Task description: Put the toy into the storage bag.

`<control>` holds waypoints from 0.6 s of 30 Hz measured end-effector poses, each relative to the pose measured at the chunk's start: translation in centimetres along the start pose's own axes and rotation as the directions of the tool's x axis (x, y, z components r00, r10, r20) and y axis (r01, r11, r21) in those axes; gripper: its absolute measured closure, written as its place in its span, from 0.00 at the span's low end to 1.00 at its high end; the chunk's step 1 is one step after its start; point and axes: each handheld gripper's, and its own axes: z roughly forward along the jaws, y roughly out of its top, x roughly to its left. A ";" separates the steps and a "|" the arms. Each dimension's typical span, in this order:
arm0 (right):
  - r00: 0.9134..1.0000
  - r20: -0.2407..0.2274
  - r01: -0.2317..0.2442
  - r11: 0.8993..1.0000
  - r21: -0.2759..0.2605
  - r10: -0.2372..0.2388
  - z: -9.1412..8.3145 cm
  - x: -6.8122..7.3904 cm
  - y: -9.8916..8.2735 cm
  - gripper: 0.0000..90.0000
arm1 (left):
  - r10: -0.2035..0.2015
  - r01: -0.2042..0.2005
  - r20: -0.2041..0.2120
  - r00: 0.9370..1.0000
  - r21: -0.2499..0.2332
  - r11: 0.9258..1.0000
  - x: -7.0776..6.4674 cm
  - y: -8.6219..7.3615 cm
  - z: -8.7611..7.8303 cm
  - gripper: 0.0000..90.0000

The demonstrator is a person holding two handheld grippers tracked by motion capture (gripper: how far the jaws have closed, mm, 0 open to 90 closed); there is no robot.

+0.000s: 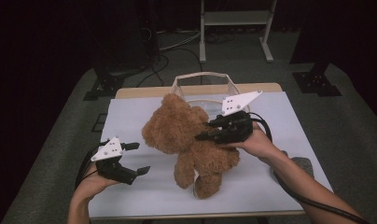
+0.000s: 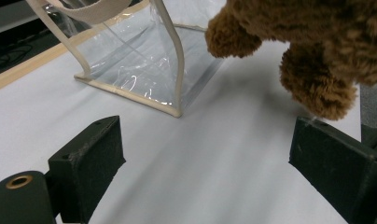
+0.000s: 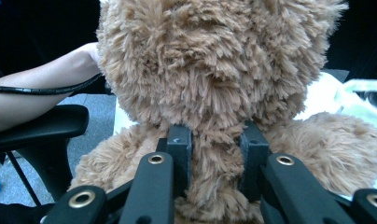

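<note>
Black jaws of the right gripper (image 3: 214,151) are pinched nearly shut on a tuft of plush at the back of the brown teddy bear (image 1: 189,140), just under its head, and that narrow bite is all that carries the toy. It hangs tilted over the middle of the white tabletop (image 1: 275,182), feet low and close to the cloth. Behind it, at the far edge, stands the clear bag (image 1: 203,84) with cream trim, its mouth facing up. To bag the bear cleanly, I'd say the lift needs to go higher so the legs clear the rim, and slowly, since fur can slip from so small a grip. Off to the near left, the left gripper (image 1: 133,158) hovers with jaws wide apart and nothing between them; it looks well placed to steady the bag's handle (image 2: 91,11) or wall.
</note>
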 end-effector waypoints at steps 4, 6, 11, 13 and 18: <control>1.000 0.005 0.016 1.000 0.004 -0.016 -0.2 -0.3 2.0 0.79 | -0.002 0.002 -0.001 1.000 -0.002 1.000 0.1 0.0 -0.1 0.10; 1.000 0.010 0.019 1.000 0.002 -0.019 -0.4 -0.5 3.1 0.79 | -0.001 0.001 -0.002 1.000 -0.004 1.000 0.2 0.0 -0.1 0.10; 0.999 0.026 0.026 1.000 -0.014 -0.026 -1.0 -1.4 6.1 0.79 | -0.002 0.002 -0.008 1.000 -0.005 1.000 0.3 -0.1 -0.2 0.10; 0.999 0.034 0.028 0.999 -0.021 -0.027 -1.3 -1.8 7.5 0.79 | -0.004 0.004 -0.007 1.000 -0.006 1.000 0.3 -0.1 -0.2 0.10; 0.997 0.077 0.035 0.999 -0.032 -0.032 -2.0 -3.4 11.2 0.79 | -0.005 0.005 -0.003 1.000 -0.005 1.000 0.4 -0.1 -0.1 0.10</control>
